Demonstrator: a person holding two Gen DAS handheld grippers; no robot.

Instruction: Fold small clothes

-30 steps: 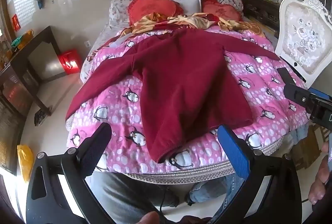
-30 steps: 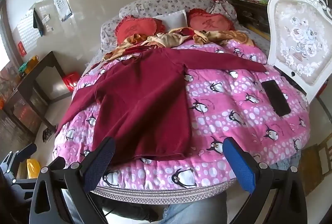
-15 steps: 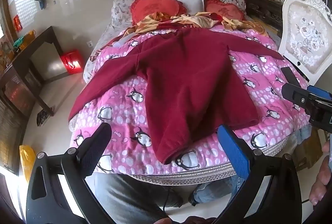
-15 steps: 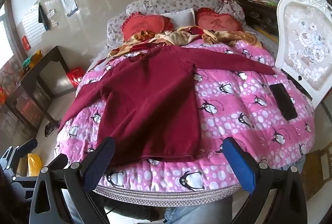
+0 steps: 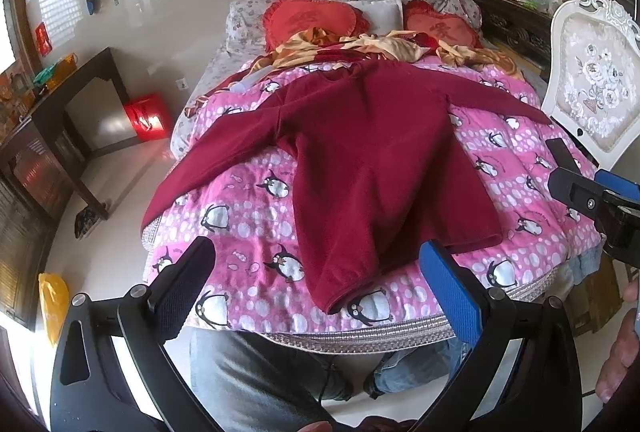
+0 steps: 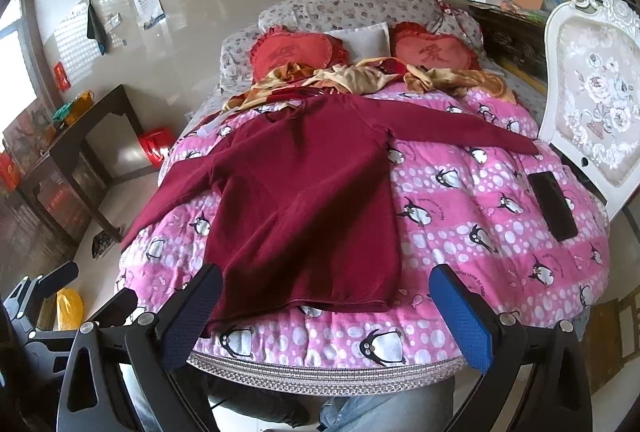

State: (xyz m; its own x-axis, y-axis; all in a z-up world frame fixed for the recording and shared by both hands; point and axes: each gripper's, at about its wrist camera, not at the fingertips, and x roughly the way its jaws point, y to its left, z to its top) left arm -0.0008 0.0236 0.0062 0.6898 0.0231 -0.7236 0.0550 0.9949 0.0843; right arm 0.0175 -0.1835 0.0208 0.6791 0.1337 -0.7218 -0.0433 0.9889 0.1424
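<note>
Both wrist views now sit nearer the bed than a second ago, the quilt filling more of each view; the sweater itself lies as it did.

Pink penguin quilt (image 6: 460, 216) covers the bed. Dark red sweater (image 6: 304, 208) lies flat on it, sleeves spread, hem toward the near edge, left sleeve draping over the left side of the quilt. Gold-and-red cloth (image 6: 360, 78) is bunched just beyond the collar, with two red heart cushions (image 6: 292, 52) behind. White ornate chair (image 6: 592, 100) stands close against the right side of the bed. Dark table (image 5: 60, 120) stands well apart on the left across bare floor. Black phone (image 6: 554, 206) lies on the quilt near the right edge, apart from the right sleeve.

Left gripper (image 5: 320, 284) hovers over the near hem, jaws spread wide, holding nothing. Right gripper (image 6: 326, 312) likewise hangs with jaws spread, empty, at the near edge. Quilt right of the sweater lies bare up to the phone.
</note>
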